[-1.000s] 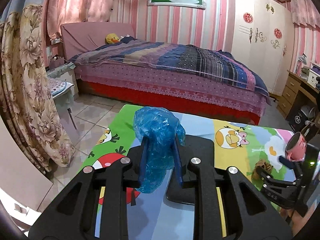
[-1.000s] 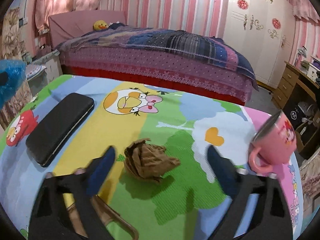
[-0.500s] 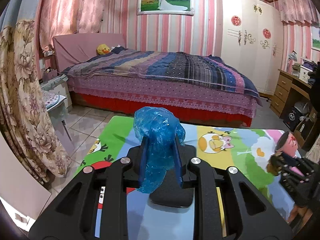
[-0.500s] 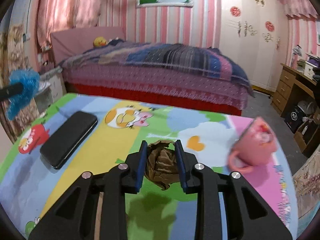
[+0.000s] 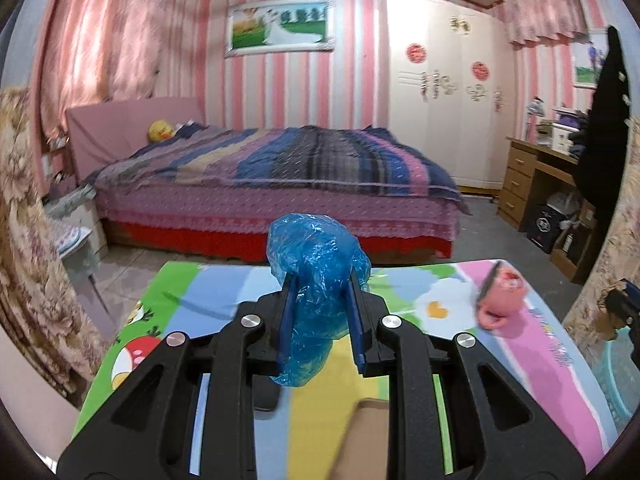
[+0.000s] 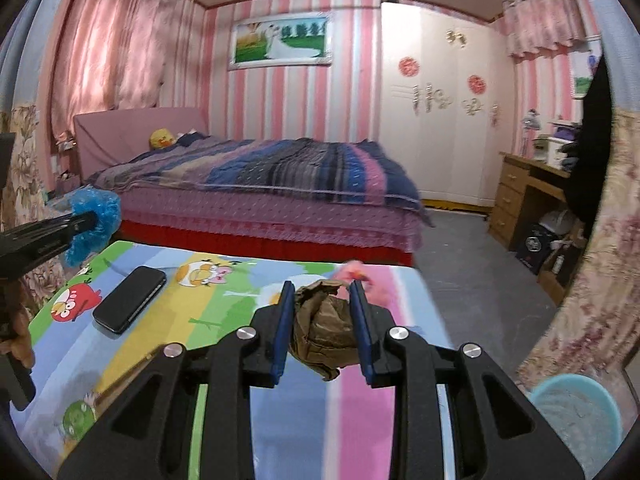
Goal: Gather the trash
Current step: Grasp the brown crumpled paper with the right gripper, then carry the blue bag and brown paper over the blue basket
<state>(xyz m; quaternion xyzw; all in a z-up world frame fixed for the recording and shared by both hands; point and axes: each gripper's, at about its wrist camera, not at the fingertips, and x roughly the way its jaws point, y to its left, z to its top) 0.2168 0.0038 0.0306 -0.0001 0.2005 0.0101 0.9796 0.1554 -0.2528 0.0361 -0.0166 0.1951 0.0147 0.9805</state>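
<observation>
A crumpled blue plastic bag (image 5: pixel 316 256) is clamped between the blue pads of my left gripper (image 5: pixel 322 280), above the cartoon-print table (image 5: pixel 224 292). My right gripper (image 6: pixel 322 292) is shut on a crumpled wad of brown paper (image 6: pixel 324 324), held above the table's right part. In the right wrist view the left gripper (image 6: pixel 86 220) juts in from the left edge with the blue bag (image 6: pixel 98 214). At the far right of the left wrist view, the brown wad (image 5: pixel 608 318) shows blurred.
A pink mug (image 5: pixel 500 296) lies tilted on the table's right side. A black phone (image 6: pixel 130 304) rests on its left part. A light blue basin (image 6: pixel 576 412) stands on the floor at the lower right, by a floral curtain (image 6: pixel 592 280). A bed (image 6: pixel 260 184) lies beyond.
My right gripper closed on the brown paper wad, lifted it off the table and carried it right. My left gripper moved right and up with the blue bag still in it.
</observation>
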